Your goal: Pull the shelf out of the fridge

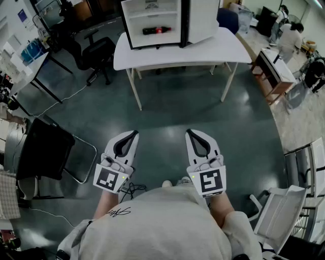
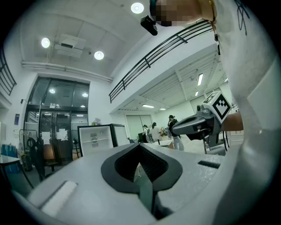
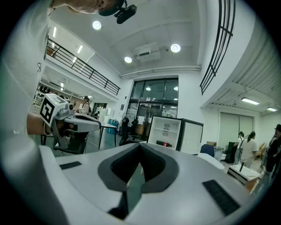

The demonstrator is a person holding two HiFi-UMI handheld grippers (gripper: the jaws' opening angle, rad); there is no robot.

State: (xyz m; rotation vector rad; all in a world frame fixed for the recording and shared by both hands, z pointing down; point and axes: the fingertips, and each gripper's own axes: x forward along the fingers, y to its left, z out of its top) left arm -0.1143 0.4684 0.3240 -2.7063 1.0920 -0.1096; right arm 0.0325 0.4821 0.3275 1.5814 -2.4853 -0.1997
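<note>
A small white fridge [image 1: 155, 23] stands on a white table [image 1: 213, 51] far ahead, its door [image 1: 203, 20] swung open to the right. Inside are an upper shelf [image 1: 152, 12] and a lower shelf on which a dark bottle [image 1: 156, 30] lies. My left gripper [image 1: 136, 133] and right gripper [image 1: 189, 131] are held side by side close to my body, far short of the table, both shut and empty. In the left gripper view the fridge [image 2: 94, 138] shows beyond the shut jaws. The right gripper view shows the fridge [image 3: 166, 132] with the bottle [image 3: 164, 143].
A black office chair [image 1: 99, 51] stands left of the table, and a dark folding chair [image 1: 45, 150] at my left. A white chair [image 1: 282, 208] is at the lower right. A wooden bench [image 1: 274, 73] and people [image 1: 289, 33] are at the far right. Cables lie on the floor.
</note>
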